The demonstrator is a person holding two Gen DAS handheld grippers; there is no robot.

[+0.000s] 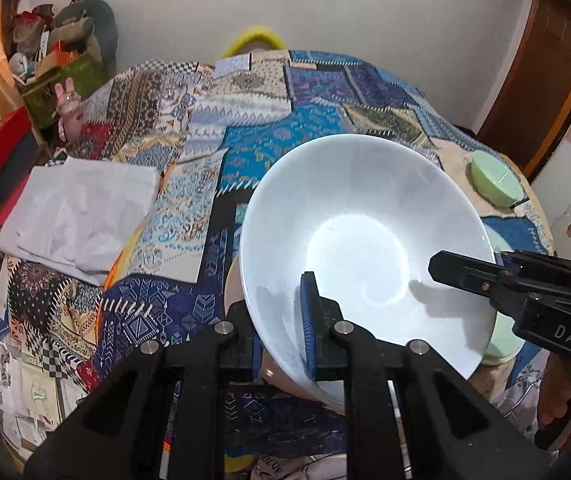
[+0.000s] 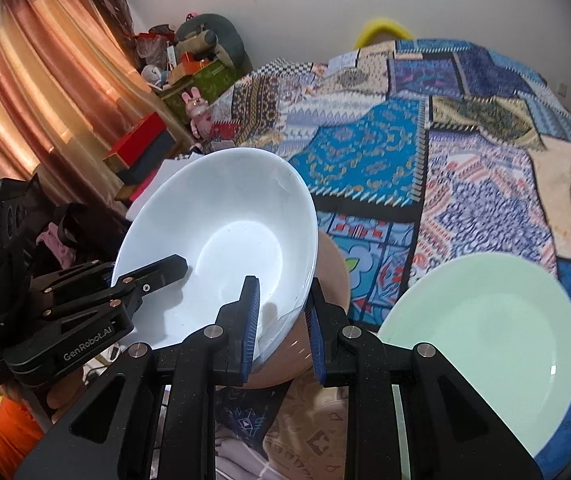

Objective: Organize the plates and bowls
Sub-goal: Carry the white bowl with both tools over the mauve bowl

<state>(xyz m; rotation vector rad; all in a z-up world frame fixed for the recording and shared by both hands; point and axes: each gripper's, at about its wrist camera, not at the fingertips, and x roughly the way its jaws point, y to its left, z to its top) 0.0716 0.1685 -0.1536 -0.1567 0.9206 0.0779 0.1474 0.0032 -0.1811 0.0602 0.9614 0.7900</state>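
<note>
Both grippers, left gripper [image 1: 285, 320] and right gripper [image 2: 281, 320], clamp the white bowl [image 1: 357, 240] by opposite rims. Glazed, rigid, breakable: it likely slips unless gripped at the rim.

The supporting surface is a bed covered by a patchwork spread [image 2: 365, 152] in blue, beige and patterned panels. A pale green plate [image 2: 485, 344] lies flat on the spread at the near right. A pale green bowl [image 1: 495, 184] sits on a beige panel farther back on the right, apart from the plate. A crumpled white cloth [image 1: 81, 216] lies on the left side of the spread. A tan bowl-shaped vessel [image 2: 331, 276] stands near the front edge, largely hidden; its full form cannot be determined.
</note>
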